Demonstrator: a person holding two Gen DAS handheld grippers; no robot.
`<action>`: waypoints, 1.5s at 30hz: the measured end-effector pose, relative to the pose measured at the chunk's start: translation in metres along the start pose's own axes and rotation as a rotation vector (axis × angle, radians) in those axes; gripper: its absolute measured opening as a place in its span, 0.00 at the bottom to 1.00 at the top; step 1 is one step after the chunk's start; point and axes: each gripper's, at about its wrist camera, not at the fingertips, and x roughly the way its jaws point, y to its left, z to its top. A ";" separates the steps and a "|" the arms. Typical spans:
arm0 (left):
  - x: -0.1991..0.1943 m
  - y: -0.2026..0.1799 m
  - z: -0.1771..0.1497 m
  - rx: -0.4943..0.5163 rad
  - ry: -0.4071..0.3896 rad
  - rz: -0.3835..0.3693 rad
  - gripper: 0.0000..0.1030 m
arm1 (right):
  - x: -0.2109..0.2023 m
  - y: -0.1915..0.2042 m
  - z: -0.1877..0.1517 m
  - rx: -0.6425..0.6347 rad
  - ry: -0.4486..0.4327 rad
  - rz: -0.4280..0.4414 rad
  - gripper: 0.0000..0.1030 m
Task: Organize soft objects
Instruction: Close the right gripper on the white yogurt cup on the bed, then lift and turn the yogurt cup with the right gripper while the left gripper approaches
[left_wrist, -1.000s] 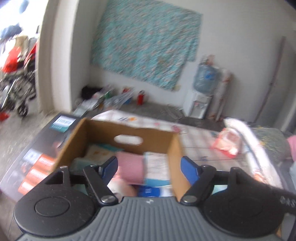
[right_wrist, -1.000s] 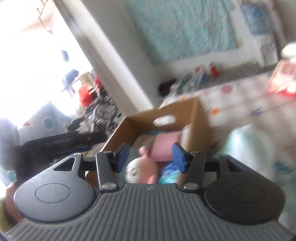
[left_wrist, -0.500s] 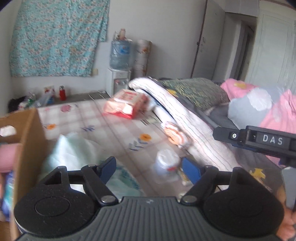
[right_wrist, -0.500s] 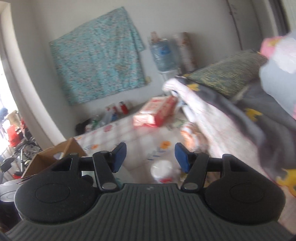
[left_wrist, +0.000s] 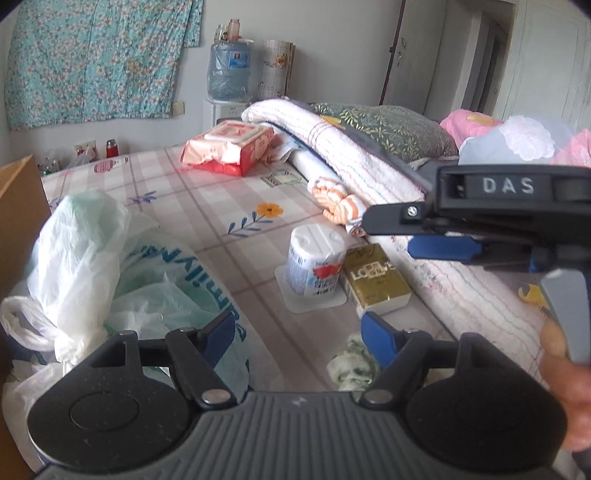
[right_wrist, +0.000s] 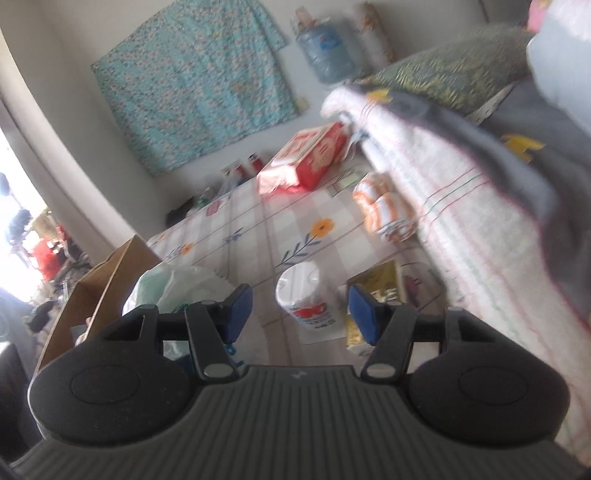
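A bed with a checked, flower-printed sheet fills both wrist views, scattered with soft goods. The left claw is spread, nothing between its blue pads. The right claw is also spread and empty.

Straight ahead of both claws, near the middle of the sheet, stands a wrapped roll of toilet paper, upright on its flat end, so its long axis runs vertically. Touching it on the right is a gold tissue pack. In the right wrist view the roll sits framed between the pads but beyond them, not yet touched. The right claw also appears in the left view, reaching in from the right, above and to the right of the roll and the gold pack; it looks the nearer of the two.

To the left lies a crumpled plastic bag, and beyond it the edge of a cardboard box. Farther off are an orange-striped rolled cloth and a red tissue package.
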 end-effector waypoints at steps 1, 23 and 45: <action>0.002 0.002 0.000 -0.003 0.006 -0.001 0.74 | 0.006 0.003 0.004 -0.019 0.008 -0.008 0.56; 0.014 0.022 -0.003 -0.053 0.018 -0.015 0.66 | 0.083 0.027 0.022 -0.250 0.090 -0.083 0.56; 0.004 0.020 -0.009 -0.089 -0.014 -0.005 0.55 | 0.081 0.024 0.020 -0.097 0.117 0.002 0.48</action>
